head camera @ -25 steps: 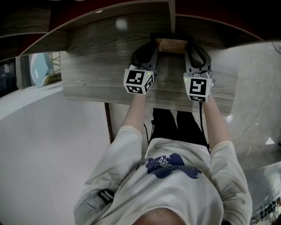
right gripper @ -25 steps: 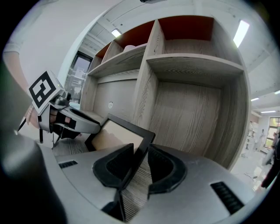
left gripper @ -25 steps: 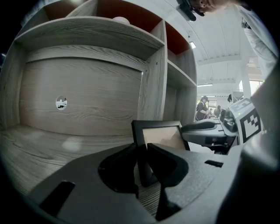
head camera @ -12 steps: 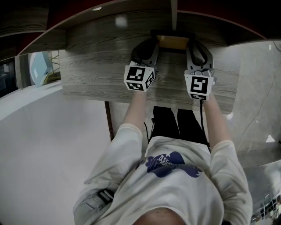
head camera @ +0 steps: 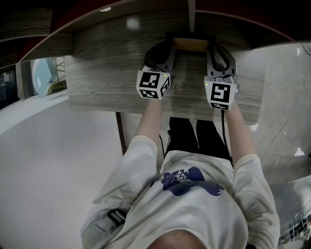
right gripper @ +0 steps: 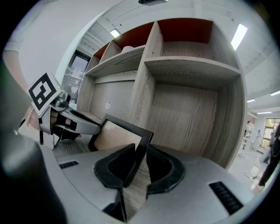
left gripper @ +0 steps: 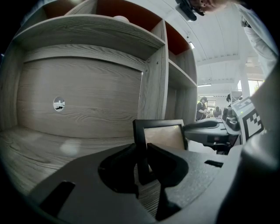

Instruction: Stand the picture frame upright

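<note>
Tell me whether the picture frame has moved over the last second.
Yes, slightly: the picture frame has tipped further up toward the shelf divider, showing less of its tan face.

A black rectangular picture frame [head camera: 193,44] with a plain tan panel inside its thin dark border stands roughly upright on a long edge, its tan face turned toward the near side. It is at the far middle of the grey wood-grain desk surface [head camera: 112,87], close in front of the shelf unit's vertical divider [head camera: 192,14]. Its lower edge is down at the surface, though whether it rests there cannot be told.
</note>
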`<state>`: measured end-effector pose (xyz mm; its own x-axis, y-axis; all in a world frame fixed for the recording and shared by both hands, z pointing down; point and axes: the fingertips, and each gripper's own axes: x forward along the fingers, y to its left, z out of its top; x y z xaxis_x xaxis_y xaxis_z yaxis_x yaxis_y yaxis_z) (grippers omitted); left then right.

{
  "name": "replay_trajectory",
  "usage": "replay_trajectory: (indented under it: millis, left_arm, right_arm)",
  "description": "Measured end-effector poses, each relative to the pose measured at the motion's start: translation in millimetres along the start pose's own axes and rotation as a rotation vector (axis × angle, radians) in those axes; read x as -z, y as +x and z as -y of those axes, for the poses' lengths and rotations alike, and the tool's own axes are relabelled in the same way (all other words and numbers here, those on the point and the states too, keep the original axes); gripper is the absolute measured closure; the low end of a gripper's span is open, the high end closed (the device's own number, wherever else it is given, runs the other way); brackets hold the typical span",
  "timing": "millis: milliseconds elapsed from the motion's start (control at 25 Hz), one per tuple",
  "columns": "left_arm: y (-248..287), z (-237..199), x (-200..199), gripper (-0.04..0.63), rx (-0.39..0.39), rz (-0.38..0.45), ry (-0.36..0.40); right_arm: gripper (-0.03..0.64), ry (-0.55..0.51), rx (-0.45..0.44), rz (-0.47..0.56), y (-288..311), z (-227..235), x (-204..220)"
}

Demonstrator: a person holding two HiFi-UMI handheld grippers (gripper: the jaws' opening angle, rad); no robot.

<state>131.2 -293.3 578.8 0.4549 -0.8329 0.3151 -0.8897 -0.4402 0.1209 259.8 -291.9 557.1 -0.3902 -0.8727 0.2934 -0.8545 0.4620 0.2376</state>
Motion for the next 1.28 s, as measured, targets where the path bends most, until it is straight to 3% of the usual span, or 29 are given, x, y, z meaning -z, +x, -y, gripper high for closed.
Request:
replay_trajectory:
  millis: [1280]
  left_arm:
    - [-2.4,-0.9,0.2,0.509,0.003,0.001,-0.001]
  right_arm:
    - [0.505,0.065,0.023,0.014,-3.3,2.0,-5.6]
